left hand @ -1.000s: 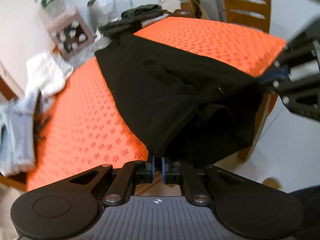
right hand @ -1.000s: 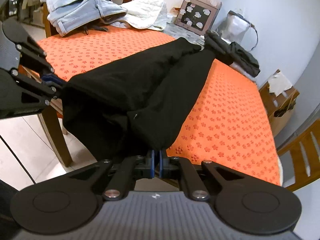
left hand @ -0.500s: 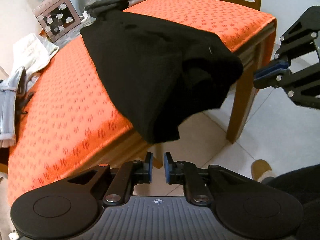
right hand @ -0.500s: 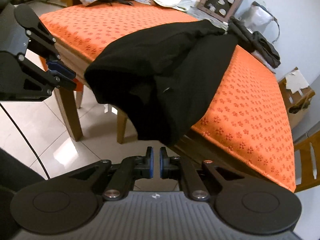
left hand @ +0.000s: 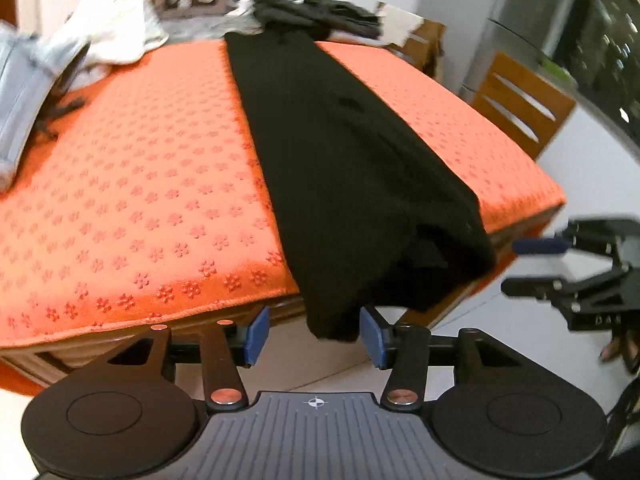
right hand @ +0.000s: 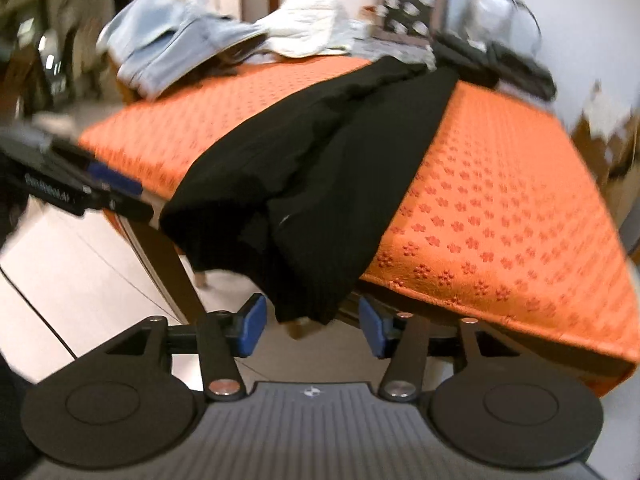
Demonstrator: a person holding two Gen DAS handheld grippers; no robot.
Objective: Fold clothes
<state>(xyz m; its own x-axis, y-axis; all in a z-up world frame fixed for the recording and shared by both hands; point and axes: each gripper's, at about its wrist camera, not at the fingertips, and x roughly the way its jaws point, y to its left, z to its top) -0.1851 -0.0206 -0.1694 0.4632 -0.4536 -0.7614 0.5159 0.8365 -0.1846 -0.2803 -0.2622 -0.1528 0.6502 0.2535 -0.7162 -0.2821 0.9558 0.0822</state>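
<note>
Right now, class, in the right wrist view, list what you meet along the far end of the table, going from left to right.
Pale blue denim garment → white quilted cloth → pinkish box with a window of pale oval shapes → heap of dark clothing. The long black garment runs from there to the near edge of the orange flower-print table cover.

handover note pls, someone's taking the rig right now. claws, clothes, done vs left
Left claw: opening, pads clear of the cloth, holding nothing.
Right claw: the same, opening and empty.
Long black knit garment: stretched along the orange flower-patterned table cover, its near end drooping over the table edge between both claws.
Pale blue denim garment and white quilted garment: heaped at the far end, unfolded.
Done: black garment laid out lengthwise.
Left: regrip its hanging end, fold it up onto the table, then fold the rest.
</note>
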